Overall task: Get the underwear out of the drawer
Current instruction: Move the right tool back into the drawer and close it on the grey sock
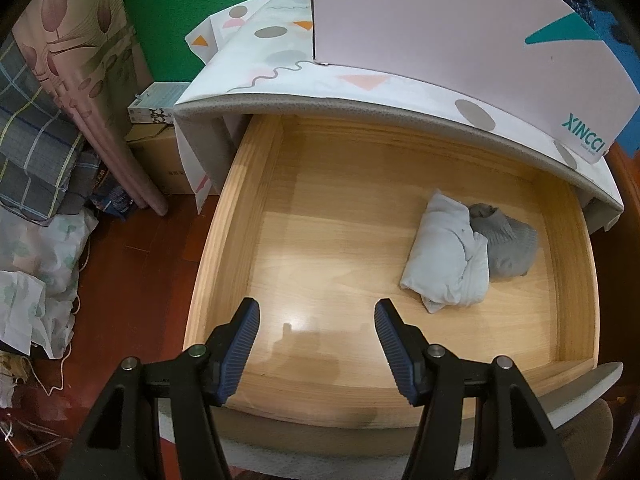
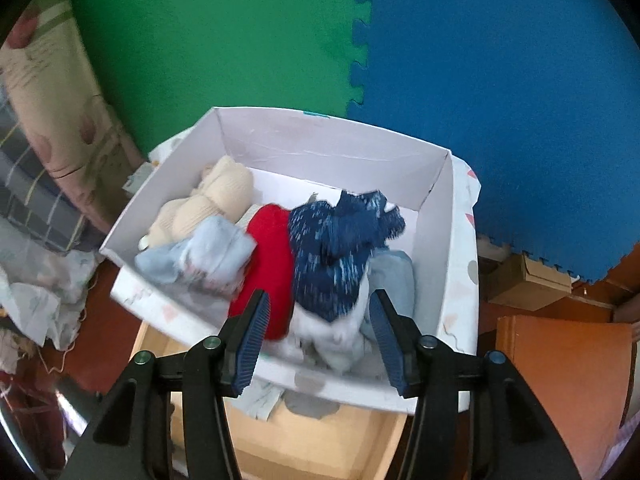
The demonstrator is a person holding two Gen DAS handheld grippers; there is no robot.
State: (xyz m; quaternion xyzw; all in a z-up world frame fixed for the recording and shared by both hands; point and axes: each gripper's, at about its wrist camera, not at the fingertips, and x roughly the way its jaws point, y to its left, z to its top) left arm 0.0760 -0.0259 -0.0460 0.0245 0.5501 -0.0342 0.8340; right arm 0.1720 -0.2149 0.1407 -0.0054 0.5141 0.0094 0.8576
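An open wooden drawer [image 1: 224, 240] holds two folded pieces of underwear at its right side: a pale blue one [image 1: 444, 256] and a grey one [image 1: 508, 244] touching it. My left gripper [image 1: 317, 306] hangs open over the drawer's front part, nothing between its fingers. On the cabinet top stands a white box [image 2: 320, 152]. It holds a cream piece [image 2: 216, 200], a light blue piece [image 2: 208, 252], a red piece [image 2: 268, 272] and a navy patterned piece [image 2: 336, 248]. My right gripper [image 2: 320, 298] is open just above the navy and white cloth; the pads do not press on it.
A patterned cloth [image 1: 280, 72] covers the cabinet top under the box [image 1: 440, 20]. Green [image 2: 220, 40] and blue [image 2: 500, 80] foam mats line the wall. Cardboard boxes [image 1: 160, 160], a rolled quilt [image 1: 80, 80] and piled bedding [image 1: 36, 152] sit on the red floor at left.
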